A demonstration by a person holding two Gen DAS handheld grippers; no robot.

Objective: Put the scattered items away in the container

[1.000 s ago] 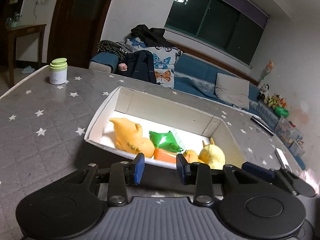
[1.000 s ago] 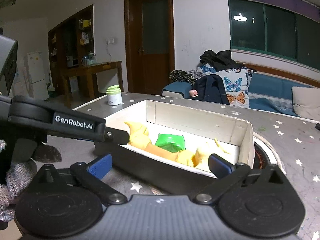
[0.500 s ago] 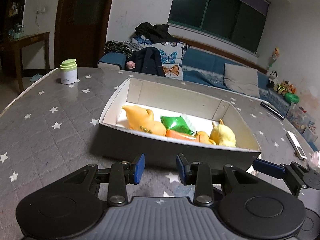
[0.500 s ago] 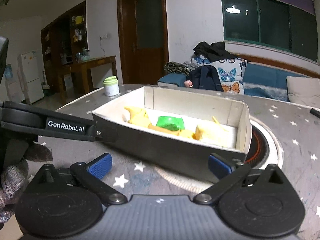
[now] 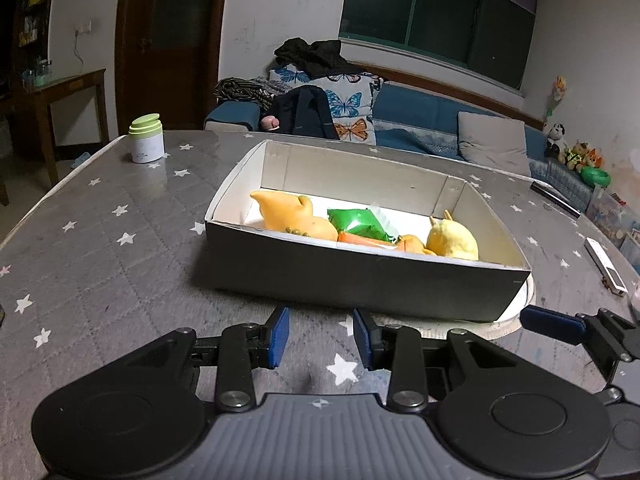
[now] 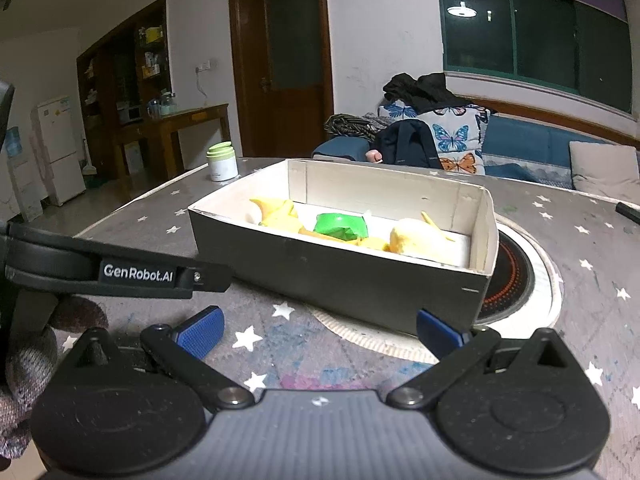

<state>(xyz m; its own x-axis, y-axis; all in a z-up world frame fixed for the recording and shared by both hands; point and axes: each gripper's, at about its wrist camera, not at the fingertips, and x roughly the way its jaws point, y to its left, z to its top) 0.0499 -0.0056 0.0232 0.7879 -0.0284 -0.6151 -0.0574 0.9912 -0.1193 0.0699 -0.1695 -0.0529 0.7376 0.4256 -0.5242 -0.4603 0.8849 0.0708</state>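
Note:
A cardboard box point(image 5: 360, 280) with dark outer walls stands on the star-patterned table. Inside lie an orange plush toy point(image 5: 292, 218), a green packet point(image 5: 356, 224), an orange carrot-like piece point(image 5: 360, 239) and a yellow plush toy point(image 5: 452, 240). My left gripper point(image 5: 320, 334) hovers just short of the box's near wall; its jaws are opening with only the tabletop between them. My right gripper point(image 6: 320, 332) stands wide open near the same box point(image 6: 340, 276), holding nothing, its right finger close to the box corner. The left gripper's body point(image 6: 120, 274) crosses the right wrist view.
A white jar with a green lid point(image 5: 147, 139) stands at the table's far left corner. A round cooktop ring point(image 6: 516, 276) lies partly under the box. A white remote point(image 5: 604, 264) rests at the right edge. A gloved hand point(image 6: 28, 352) shows at lower left.
Both grippers have drawn back from the box and sunk a little, so its dark near wall now shows in full. The left jaws stand slightly wider.

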